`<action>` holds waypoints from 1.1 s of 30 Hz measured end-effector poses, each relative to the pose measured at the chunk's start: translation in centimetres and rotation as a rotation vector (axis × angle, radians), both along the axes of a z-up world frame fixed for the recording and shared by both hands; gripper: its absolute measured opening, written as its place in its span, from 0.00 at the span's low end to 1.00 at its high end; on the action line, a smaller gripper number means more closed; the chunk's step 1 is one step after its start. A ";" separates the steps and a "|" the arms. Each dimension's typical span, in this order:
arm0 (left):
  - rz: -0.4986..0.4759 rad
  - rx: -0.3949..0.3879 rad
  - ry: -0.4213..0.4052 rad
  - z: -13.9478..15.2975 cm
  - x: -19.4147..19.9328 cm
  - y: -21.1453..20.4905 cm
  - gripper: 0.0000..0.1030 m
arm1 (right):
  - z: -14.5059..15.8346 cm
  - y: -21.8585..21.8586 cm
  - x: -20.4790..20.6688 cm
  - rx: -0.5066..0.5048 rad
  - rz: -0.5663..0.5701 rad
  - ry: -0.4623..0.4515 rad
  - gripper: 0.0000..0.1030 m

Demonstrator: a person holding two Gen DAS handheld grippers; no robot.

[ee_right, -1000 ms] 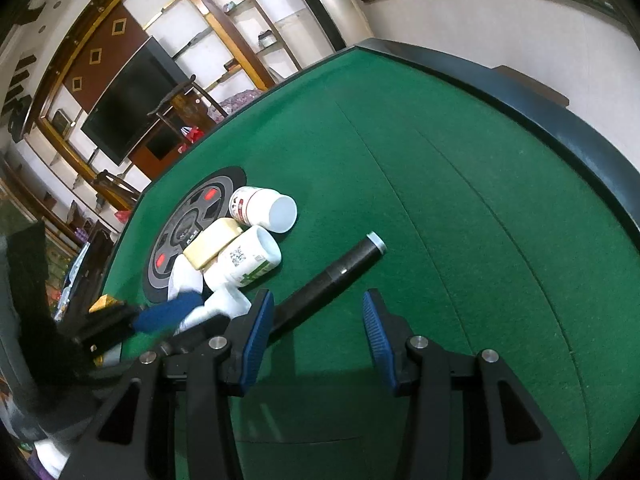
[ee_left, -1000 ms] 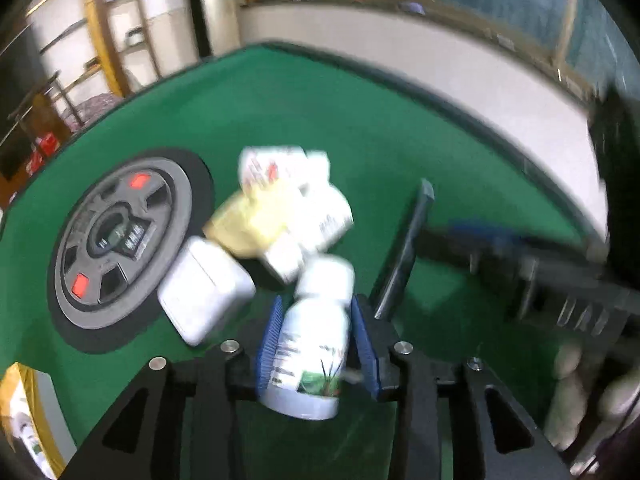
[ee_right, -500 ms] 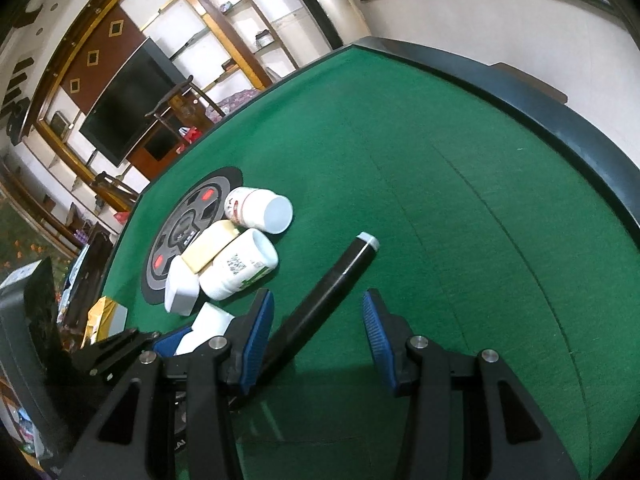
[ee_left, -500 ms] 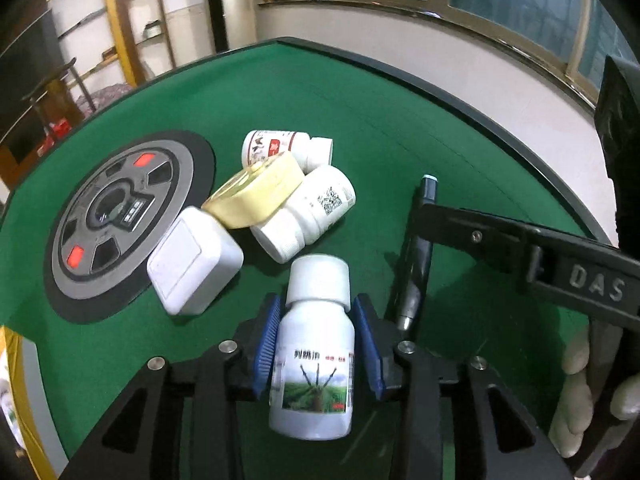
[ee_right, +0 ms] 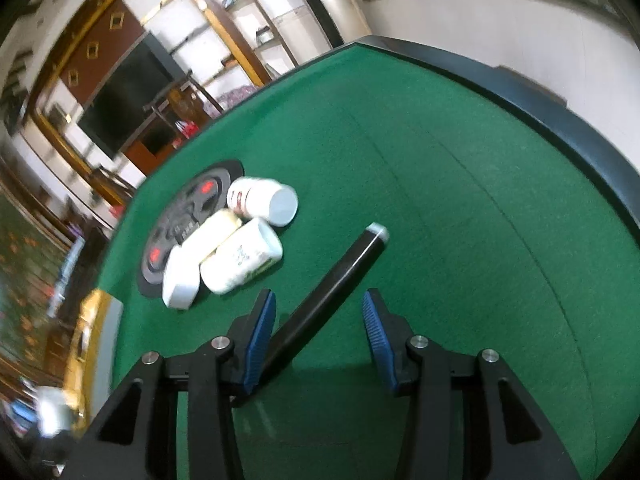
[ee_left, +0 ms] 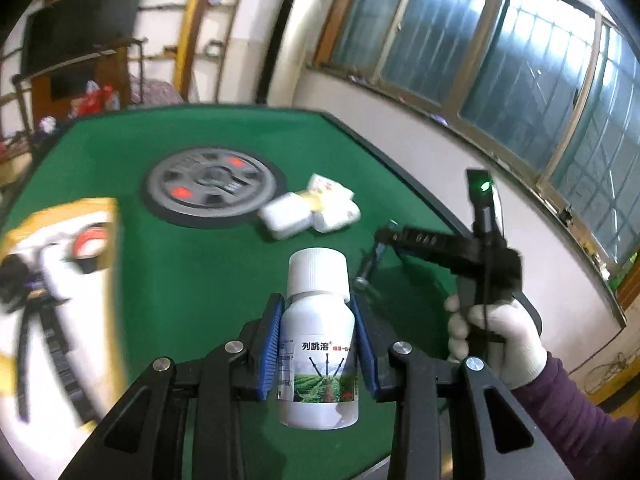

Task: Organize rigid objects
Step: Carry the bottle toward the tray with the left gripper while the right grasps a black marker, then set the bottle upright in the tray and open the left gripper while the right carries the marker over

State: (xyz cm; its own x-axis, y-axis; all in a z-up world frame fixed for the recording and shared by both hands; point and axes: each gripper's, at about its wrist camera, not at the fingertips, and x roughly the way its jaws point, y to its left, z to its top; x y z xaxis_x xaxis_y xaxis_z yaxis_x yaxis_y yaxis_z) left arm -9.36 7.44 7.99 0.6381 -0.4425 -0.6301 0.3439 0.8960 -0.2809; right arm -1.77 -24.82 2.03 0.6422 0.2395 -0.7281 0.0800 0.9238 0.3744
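Observation:
My left gripper (ee_left: 319,312) is shut on a white bottle (ee_left: 318,344) with a white cap and a green field label, held upright above the green table (ee_left: 192,264). My right gripper (ee_right: 319,310) is open, low over the felt, with a black tube (ee_right: 334,284) with a silver end lying between its fingers, close to the left pad (ee_right: 260,332). The right gripper also shows in the left wrist view (ee_left: 432,240), over the tube (ee_left: 370,260). A pile of white bottles and boxes (ee_right: 236,240) lies left of the tube.
A grey round control panel (ee_left: 212,186) sits in the table's middle, also in the right wrist view (ee_right: 180,224). A yellow-and-white box (ee_left: 60,280) with items is blurred at the left. The table's black rim (ee_right: 540,108) runs along the right, near a white wall.
My left gripper has lifted the white bottle up and back from the pile; the view now tilts toward the windows. The right gripper has moved slightly forward along the black tube.

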 end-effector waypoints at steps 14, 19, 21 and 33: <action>0.320 -0.037 0.024 -1.3 -6.4 15.0 0.34 | 0.5 2.8 -0.1 -0.115 0.047 0.030 0.15; 0.375 -0.034 0.068 -3.0 -6.3 17.1 0.34 | 2.4 1.3 -3.0 0.059 0.089 -0.010 0.15; 0.386 -0.036 0.096 -3.8 -5.9 17.4 0.34 | 3.5 2.4 -4.1 0.095 0.138 -0.030 0.15; 0.476 0.012 0.254 -7.1 -2.5 18.0 0.35 | 5.9 16.0 -5.8 0.213 0.493 0.016 0.15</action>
State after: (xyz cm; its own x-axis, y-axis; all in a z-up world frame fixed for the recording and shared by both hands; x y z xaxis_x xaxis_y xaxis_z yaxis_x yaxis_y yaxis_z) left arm -11.86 25.42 0.92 0.5934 -0.1331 -0.7939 -0.1786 0.9399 -0.2911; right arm -7.55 -8.81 7.96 0.4055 0.6534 -0.6392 -0.3365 0.7569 0.5602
